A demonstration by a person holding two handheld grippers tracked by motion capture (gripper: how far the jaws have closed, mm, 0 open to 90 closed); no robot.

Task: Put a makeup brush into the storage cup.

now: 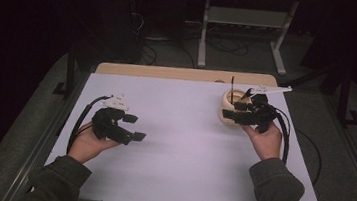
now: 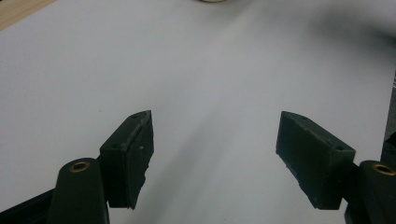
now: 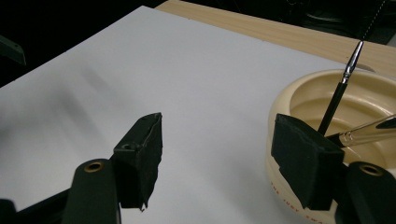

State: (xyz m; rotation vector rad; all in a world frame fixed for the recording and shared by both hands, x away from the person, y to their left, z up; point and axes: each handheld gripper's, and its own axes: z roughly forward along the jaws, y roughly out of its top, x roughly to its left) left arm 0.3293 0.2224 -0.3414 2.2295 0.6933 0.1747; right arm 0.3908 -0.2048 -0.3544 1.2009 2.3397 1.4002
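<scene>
Cup [image 1: 231, 107] sits at far right of table [image 1: 177, 145], brushes [image 3: 337, 95] standing in it, leaning. Right tool [image 1: 238, 110] just beside cup, released, nothing gripped. Left tool [image 1: 133, 127] well apart, also released, empty.

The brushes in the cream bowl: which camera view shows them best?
The right gripper view: the brushes lean inside the cream bowl, close and sharp. The high view shows them small and dark; the left gripper view catches just the bowl's edge.
</scene>
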